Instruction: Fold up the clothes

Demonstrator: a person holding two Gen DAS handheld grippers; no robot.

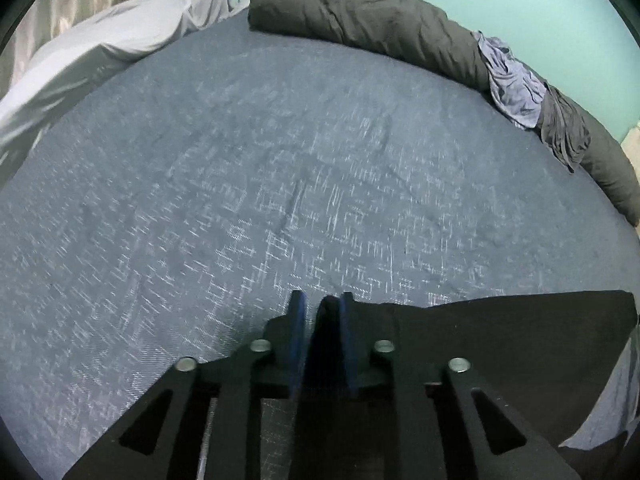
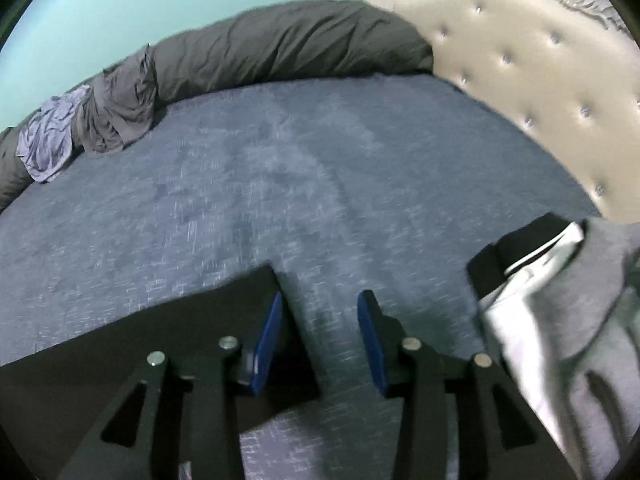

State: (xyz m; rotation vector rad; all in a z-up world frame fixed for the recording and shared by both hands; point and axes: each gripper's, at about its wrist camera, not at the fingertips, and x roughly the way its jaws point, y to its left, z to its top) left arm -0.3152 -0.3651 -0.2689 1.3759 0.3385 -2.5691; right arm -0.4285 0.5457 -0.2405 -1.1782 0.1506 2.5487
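On the blue bed sheet (image 1: 240,168) lies the black garment (image 1: 500,344), its near-side corners just inside the released left gripper (image 1: 322,308) and right gripper (image 2: 320,304), seemingly laid flat for folding.

Home bedroom, bed sheet (image 1: 280,160), tufted headboard (image 2: 520,92), rolled duvet (image 2: 280,48)

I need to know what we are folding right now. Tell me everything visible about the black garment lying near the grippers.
The black garment is flat, matte dark cloth spread on the blue-grey bedsheet, with straight edges and a sharp corner at its right end. In the left wrist view a small peak of it rises between the blue pads of the left gripper. In the right wrist view its other corner lies beside the open right gripper.
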